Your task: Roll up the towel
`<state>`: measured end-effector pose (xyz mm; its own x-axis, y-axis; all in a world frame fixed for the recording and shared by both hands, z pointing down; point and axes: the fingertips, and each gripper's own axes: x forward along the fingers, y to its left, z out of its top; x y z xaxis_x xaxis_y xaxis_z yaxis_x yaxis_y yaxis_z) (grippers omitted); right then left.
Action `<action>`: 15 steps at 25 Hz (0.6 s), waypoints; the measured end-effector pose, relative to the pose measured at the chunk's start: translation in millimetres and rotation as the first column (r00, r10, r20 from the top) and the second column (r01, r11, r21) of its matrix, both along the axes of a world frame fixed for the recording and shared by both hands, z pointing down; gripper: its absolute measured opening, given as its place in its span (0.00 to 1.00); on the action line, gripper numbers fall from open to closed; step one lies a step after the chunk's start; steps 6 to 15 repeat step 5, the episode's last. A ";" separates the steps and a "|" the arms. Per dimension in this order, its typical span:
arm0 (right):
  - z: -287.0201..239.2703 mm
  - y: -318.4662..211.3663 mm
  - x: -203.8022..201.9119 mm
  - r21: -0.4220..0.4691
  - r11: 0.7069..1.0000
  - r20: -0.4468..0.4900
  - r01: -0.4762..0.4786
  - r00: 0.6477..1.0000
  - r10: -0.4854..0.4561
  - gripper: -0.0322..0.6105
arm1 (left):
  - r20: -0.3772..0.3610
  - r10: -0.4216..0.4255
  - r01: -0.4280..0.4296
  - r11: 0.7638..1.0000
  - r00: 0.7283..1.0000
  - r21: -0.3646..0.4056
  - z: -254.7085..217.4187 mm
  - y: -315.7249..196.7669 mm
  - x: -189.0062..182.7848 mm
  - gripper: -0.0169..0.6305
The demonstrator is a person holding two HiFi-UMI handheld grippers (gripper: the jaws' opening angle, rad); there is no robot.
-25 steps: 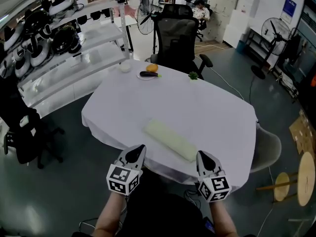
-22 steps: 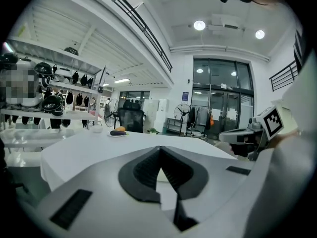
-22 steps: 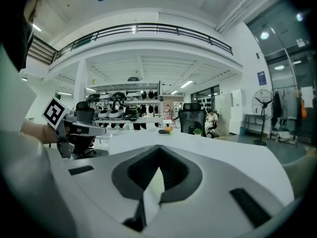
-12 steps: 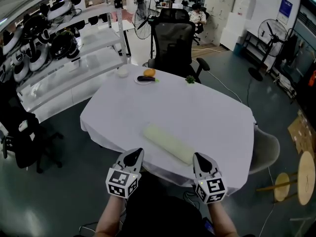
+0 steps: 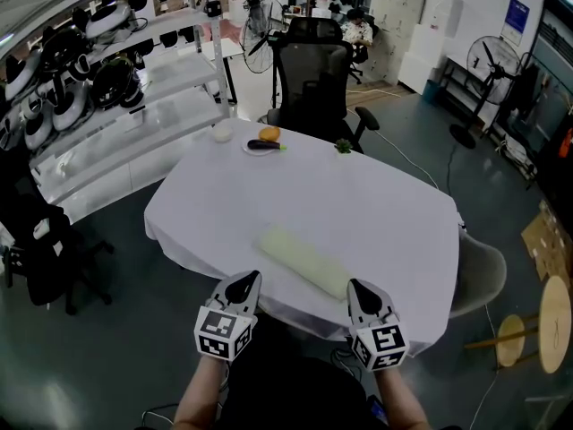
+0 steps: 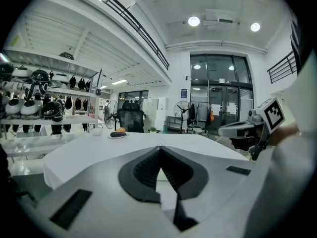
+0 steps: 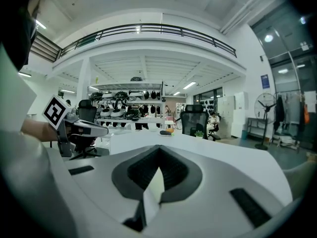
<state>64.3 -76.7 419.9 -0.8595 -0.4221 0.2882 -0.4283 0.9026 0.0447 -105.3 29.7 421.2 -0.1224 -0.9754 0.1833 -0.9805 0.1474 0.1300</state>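
Note:
The towel (image 5: 304, 260) lies as a pale yellow-green roll on the white tablecloth (image 5: 376, 204), slanting from upper left to lower right near the table's front edge. My left gripper (image 5: 243, 282) hovers just off that edge, left of the roll, jaws shut and empty. My right gripper (image 5: 358, 287) hangs by the roll's lower right end, also shut with nothing held. In the left gripper view the shut jaws (image 6: 159, 148) point across the table and the right gripper (image 6: 247, 128) shows at the right. The right gripper view shows its shut jaws (image 7: 159, 148) and the left gripper (image 7: 79, 128).
At the table's far side sit a plate with an orange and an eggplant (image 5: 266, 141), a white bowl (image 5: 221, 133) and a small green plant (image 5: 344, 145). A black office chair (image 5: 313, 79) stands behind. Shelves with helmets (image 5: 107, 70) run along the left; a grey chair (image 5: 479, 276) stands at the right.
Only the head view has shifted a little; the towel roll and both grippers keep their places.

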 end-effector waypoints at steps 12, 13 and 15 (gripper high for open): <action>3.2 3.6 0.6 0.013 1.000 -0.015 0.009 1.000 -0.009 0.06 | 0.001 -0.005 0.005 1.000 1.000 -0.010 2.7 0.3 0.2 0.05; 3.2 3.6 0.6 0.013 1.000 -0.015 0.009 1.000 -0.009 0.06 | 0.001 -0.005 0.005 1.000 1.000 -0.010 2.7 0.3 0.2 0.05; 3.2 3.6 0.6 0.013 1.000 -0.015 0.009 1.000 -0.009 0.06 | 0.001 -0.005 0.005 1.000 1.000 -0.010 2.7 0.3 0.2 0.05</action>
